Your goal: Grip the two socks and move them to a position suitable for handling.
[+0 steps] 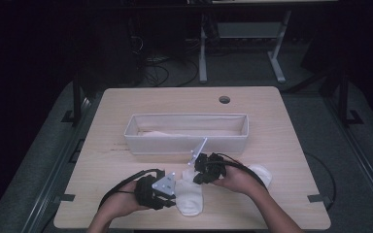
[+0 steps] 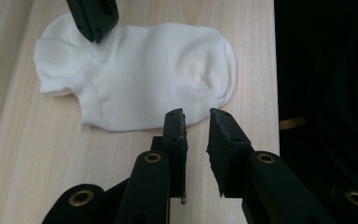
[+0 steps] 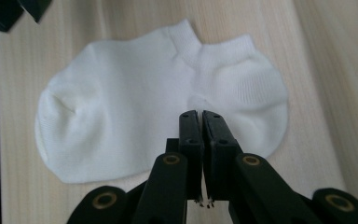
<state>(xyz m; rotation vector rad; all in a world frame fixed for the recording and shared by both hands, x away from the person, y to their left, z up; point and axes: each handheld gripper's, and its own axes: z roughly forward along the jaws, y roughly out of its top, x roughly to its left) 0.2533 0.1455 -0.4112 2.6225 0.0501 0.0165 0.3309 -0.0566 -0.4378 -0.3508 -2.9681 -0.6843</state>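
— Nearest us, left gripper (image 2: 196,116), jaws slightly apart, at the edge of a flat white ankle sock (image 2: 140,74) on the pale wooden table (image 1: 281,145).
— And the right gripper (image 3: 201,114)?
— Jaws pressed together over the sock's middle. Beyond: a long white fabric bin (image 1: 187,141).

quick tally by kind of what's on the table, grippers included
white socks: 2, one flat between the grippers, one by the right hand
fabric bin: 1
grippers: 2, left gripper and right gripper
total: 5
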